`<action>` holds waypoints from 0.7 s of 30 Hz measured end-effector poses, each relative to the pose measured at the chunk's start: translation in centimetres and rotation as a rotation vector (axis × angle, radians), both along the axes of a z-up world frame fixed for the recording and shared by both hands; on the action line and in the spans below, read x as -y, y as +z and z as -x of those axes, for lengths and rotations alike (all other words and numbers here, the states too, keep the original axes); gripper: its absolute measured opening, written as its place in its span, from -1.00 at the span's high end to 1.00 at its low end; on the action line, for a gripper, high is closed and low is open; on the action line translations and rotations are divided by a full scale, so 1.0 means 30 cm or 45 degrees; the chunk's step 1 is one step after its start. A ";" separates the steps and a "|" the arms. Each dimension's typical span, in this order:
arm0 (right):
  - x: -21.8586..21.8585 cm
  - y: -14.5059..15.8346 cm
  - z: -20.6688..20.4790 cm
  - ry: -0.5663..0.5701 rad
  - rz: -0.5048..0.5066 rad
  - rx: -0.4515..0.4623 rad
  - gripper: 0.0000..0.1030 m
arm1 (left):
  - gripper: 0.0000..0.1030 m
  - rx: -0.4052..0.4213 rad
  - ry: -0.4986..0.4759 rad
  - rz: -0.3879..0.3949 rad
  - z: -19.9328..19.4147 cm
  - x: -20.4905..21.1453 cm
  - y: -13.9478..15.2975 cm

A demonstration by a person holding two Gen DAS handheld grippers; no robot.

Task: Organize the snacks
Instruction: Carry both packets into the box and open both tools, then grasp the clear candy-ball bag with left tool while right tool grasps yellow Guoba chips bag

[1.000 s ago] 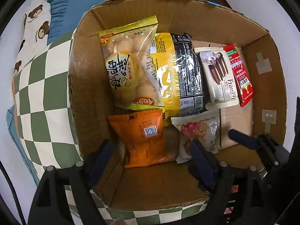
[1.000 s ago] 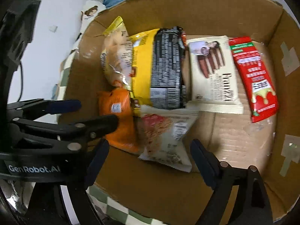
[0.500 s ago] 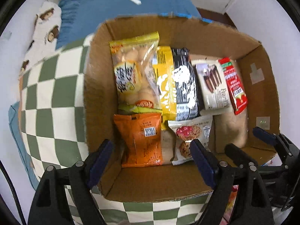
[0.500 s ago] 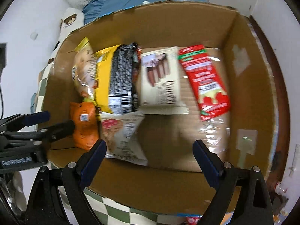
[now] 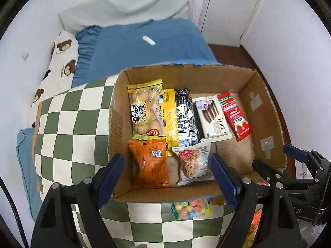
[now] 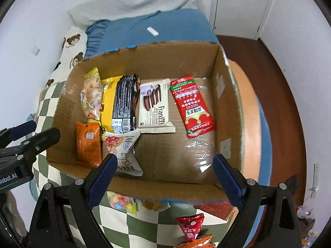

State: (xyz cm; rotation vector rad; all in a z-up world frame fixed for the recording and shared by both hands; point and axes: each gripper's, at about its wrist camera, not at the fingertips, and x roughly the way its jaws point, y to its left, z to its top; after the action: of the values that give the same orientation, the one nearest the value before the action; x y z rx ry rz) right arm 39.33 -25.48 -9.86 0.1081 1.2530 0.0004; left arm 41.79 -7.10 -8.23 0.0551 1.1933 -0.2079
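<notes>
Above the cardboard box (image 6: 128, 51), both grippers hang spread, empty; the right gripper (image 6: 163, 173) should drop squarely over the red triangular packet (image 6: 191, 226).

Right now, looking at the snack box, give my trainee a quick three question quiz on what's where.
1. True or false: both tongs, left tongs and right tongs, are open and hold nothing.
2. In the cardboard box, which packet lies nearest the right wall? A orange packet B red packet C Franzzi cookie packet
3. Fill in: the bag of colourful candies lies ____ the box, on the checkered cloth.

Key: 1 true. 2 B. 3 outside.
</notes>
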 end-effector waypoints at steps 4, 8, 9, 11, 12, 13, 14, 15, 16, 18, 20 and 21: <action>-0.002 0.063 0.056 -0.007 0.019 0.075 -0.85 | -0.63 0.078 0.003 -0.009 0.073 -0.001 0.040; -0.010 0.125 0.109 -0.006 0.017 0.153 -0.85 | -0.63 0.153 0.022 -0.012 0.141 -0.015 0.080; -0.014 0.144 0.125 -0.006 0.012 0.175 -0.85 | -0.63 0.169 0.025 -0.016 0.155 -0.017 0.087; -0.021 0.176 0.158 -0.003 -0.008 0.216 -0.85 | -0.63 0.219 0.037 -0.026 0.197 -0.024 0.104; -0.022 0.194 0.182 -0.002 -0.031 0.238 -0.85 | -0.63 0.241 0.037 -0.030 0.222 -0.026 0.110; -0.020 0.207 0.200 0.001 -0.050 0.249 -0.85 | -0.63 0.259 0.028 -0.038 0.250 -0.024 0.112; -0.016 0.215 0.219 0.002 -0.066 0.256 -0.85 | -0.63 0.274 0.015 -0.056 0.278 -0.019 0.108; -0.006 0.219 0.250 -0.008 -0.085 0.258 -0.85 | -0.64 0.282 0.001 -0.072 0.299 -0.013 0.101; 0.003 0.217 0.271 -0.013 -0.094 0.254 -0.85 | -0.64 0.289 -0.023 -0.095 0.324 -0.005 0.087; 0.031 0.192 0.321 -0.032 -0.102 0.226 -0.85 | -0.64 0.290 -0.085 -0.160 0.368 0.020 0.040; 0.086 0.125 0.386 -0.084 -0.117 0.156 -0.85 | -0.64 0.274 -0.151 -0.228 0.395 0.045 -0.019; 0.106 0.097 0.407 -0.104 -0.119 0.125 -0.85 | -0.64 0.246 -0.186 -0.259 0.403 0.056 -0.059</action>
State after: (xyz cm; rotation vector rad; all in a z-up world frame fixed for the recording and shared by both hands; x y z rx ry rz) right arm 27.13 -28.67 -6.96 0.2373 1.1498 -0.0061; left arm 29.71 -8.78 -9.99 0.3339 1.0145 -0.2036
